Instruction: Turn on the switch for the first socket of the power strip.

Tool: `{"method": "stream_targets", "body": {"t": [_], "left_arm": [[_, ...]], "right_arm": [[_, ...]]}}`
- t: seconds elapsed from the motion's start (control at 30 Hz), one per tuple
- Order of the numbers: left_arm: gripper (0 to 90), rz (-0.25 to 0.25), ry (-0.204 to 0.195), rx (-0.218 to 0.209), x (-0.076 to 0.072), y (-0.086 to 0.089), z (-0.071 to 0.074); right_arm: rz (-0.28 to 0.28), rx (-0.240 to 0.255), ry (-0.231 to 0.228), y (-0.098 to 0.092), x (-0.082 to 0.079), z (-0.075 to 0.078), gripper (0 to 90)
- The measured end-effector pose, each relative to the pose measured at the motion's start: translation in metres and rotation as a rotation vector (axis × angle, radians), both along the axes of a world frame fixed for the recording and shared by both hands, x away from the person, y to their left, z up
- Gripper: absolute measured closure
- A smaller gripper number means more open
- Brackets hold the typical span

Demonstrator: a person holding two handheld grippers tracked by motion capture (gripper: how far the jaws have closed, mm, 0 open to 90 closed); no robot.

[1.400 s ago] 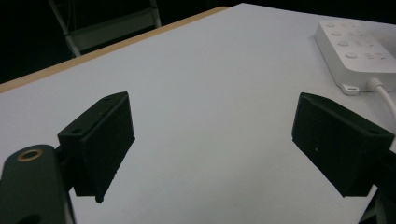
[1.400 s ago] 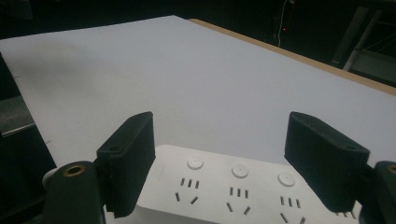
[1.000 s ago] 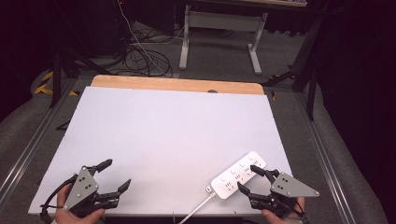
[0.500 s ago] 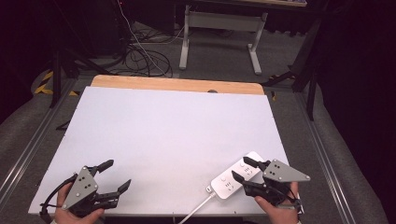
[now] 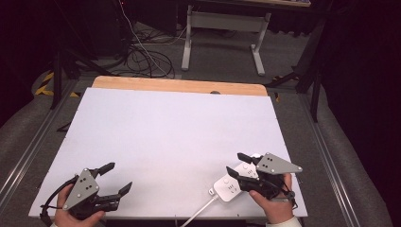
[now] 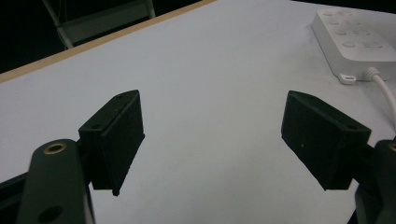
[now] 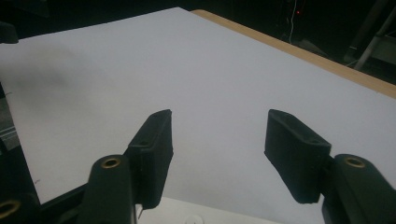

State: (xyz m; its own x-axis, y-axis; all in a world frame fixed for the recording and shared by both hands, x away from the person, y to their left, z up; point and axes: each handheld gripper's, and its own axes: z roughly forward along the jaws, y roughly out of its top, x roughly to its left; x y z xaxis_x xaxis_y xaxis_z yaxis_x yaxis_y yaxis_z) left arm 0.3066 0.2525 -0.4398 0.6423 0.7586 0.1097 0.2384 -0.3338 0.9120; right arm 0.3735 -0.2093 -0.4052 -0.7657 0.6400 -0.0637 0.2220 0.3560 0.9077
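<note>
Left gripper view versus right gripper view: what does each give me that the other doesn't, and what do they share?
The left gripper view alone shows the power strip's buttoned top and its white cable, off past the left tool. The right gripper view alone shows a sliver of white casing right beneath the right tool, plus a dark edge at far left. Both share open jaws with nothing between them, the white table sheet and its wooden far edge.
</note>
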Motion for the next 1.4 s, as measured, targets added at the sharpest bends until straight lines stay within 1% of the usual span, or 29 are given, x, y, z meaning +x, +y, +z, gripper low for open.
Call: {"method": "stream_targets", "body": {"t": [0.13, 0.3, 0.43, 0.5, 0.53, 0.57, 0.6, 0.67, 0.7, 0.73, 0.77, 0.8, 0.83, 0.93, 0.97, 1.0, 1.07, 1.17, 1.2, 1.23, 1.27, 1.3, 1.33, 1.37, 1.4], "left_arm": [[21.7, -0.002, -0.002, 0.003, 0.0, 0.0, 0.0], [21.7, -0.005, -0.002, 0.008, 0.001, 0.0, 0.0], [22.3, -0.001, 0.004, 0.008, 0.001, 0.0, 0.0], [22.3, 0.0, 0.003, 0.01, 0.001, 0.001, 0.0], [22.5, 0.0, 0.004, 0.011, 0.001, 0.001, 0.0], [22.6, -0.001, 0.007, 0.009, 0.001, 0.0, 0.0], [22.6, -0.001, 0.009, 0.009, 0.001, 0.001, 0.0], [22.7, -0.001, 0.006, 0.012, 0.001, 0.001, 0.0], [22.7, 0.0, 0.007, 0.012, 0.001, 0.001, 0.0], [22.7, 0.002, 0.009, 0.013, 0.001, 0.001, 0.0], [22.8, 0.007, 0.004, 0.02, 0.001, 0.001, 0.0], [23.1, 0.008, 0.003, 0.021, 0.001, 0.001, 0.0], [23.2, 0.009, 0.002, 0.022, 0.001, 0.001, 0.0], [23.6, 0.011, 0.001, 0.024, 0.001, 0.001, 0.0], [23.6, 0.011, 0.0, 0.024, 0.001, 0.001, 0.0], [23.7, 0.011, 0.001, 0.024, 0.001, 0.001, 0.0], [23.7, 0.012, 0.002, 0.025, 0.001, 0.001, 0.0], [23.7, 0.014, 0.007, 0.033, 0.0, 0.0, 0.0], [23.7, 0.015, 0.003, 0.035, 0.0, 0.0, 0.0], [23.7, 0.015, 0.001, 0.037, 0.0, 0.0, 0.0], [23.7, 0.015, 0.0, 0.038, 0.0, 0.0, 0.0], [23.7, 0.015, 0.0, 0.038, 0.0, 0.0, 0.0], [23.7, 0.015, 0.001, 0.037, 0.0, 0.0, 0.0], [23.7, 0.015, 0.003, 0.035, 0.0, 0.0, 0.0], [23.7, 0.016, 0.003, 0.035, 0.0, 0.0, 0.0]], "right_arm": [[0.014, 0.004, 0.008, 0.005, 0.004, 0.0, 43.1], [0.015, 0.002, 0.02, 0.009, 0.008, 0.0, 43.1], [0.015, -0.011, 0.03, 0.014, 0.013, -0.002, 43.2], [0.017, -0.017, 0.036, 0.016, 0.015, -0.003, 44.8], [0.026, -0.022, 0.031, 0.017, 0.017, -0.003, 49.9], [0.033, -0.025, 0.033, 0.017, 0.017, -0.003, 52.7], [0.033, -0.025, 0.033, 0.017, 0.017, -0.003, 52.7], [0.027, -0.027, 0.043, 0.017, 0.017, -0.002, 53.8], [0.013, -0.025, 0.051, 0.017, 0.017, -0.001, 52.7], [0.013, -0.025, 0.051, 0.017, 0.017, -0.001, 52.7], [0.005, -0.014, 0.064, 0.016, 0.018, 0.0, 53.1], [0.011, -0.007, 0.098, 0.016, 0.019, 0.0, 53.5], [0.015, -0.014, 0.117, 0.016, 0.02, 0.0, 53.8], [0.018, -0.029, 0.118, 0.017, 0.021, 0.001, 62.8], [0.018, -0.029, 0.118, 0.017, 0.021, 0.001, 62.8], [0.03, -0.055, 0.12, 0.018, 0.021, 0.002, 69.9], [0.053, -0.071, 0.124, 0.018, 0.021, 0.004, 75.4], [0.078, -0.09, 0.145, 0.018, 0.022, 0.006, 77.6], [0.079, -0.102, 0.153, 0.018, 0.023, 0.007, 78.6], [0.079, -0.102, 0.153, 0.018, 0.023, 0.007, 78.6], [0.074, -0.127, 0.165, 0.019, 0.023, 0.007, 82.1], [0.072, -0.139, 0.171, 0.02, 0.023, 0.008, 83.5], [0.072, -0.139, 0.171, 0.02, 0.023, 0.008, 83.5], [0.063, -0.164, 0.175, 0.021, 0.024, 0.008, 87.0], [0.059, -0.17, 0.181, 0.022, 0.024, 0.008, 88.9]]}}
